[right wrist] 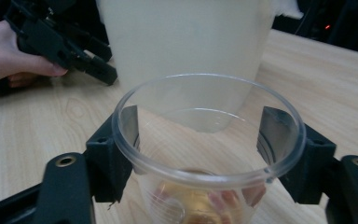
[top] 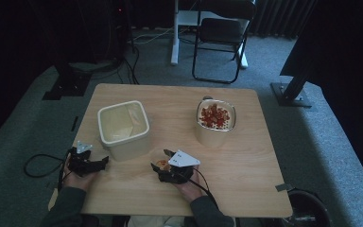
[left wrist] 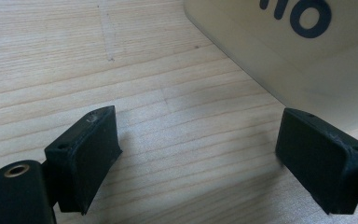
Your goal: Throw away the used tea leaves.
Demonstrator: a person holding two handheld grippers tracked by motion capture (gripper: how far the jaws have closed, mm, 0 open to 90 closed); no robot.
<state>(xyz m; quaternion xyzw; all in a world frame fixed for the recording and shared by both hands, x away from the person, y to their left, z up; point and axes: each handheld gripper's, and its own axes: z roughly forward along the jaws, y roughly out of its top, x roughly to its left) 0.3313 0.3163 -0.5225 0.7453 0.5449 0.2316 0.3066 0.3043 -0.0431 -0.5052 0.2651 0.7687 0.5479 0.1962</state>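
Note:
A clear plastic cup (right wrist: pixel 191 175) stands on the wooden table (top: pixel 246 161) near the front edge, with a few orange-red pieces (right wrist: pixel 200 210) at its bottom. My right gripper (right wrist: pixel 200 135) is shut on it, one pad on each side just below the rim; from above, gripper (top: pixel 159 159) and cup (top: pixel 161 164) are at the front centre. A cream square container (top: pixel 123 124) stands just behind the cup. My left gripper (left wrist: pixel 198 144) is open and holds nothing, low over the table beside that container's wall (left wrist: pixel 307 60), at the front left (top: pixel 103 161).
A pale tub (top: pixel 216 118) full of red pieces stands at the back right of the table. A black cable (top: pixel 40 163) loops off the left edge. Beyond the table are a folding chair (top: pixel 220 33) and dark stands; a bin (top: pixel 307 208) sits at the front right.

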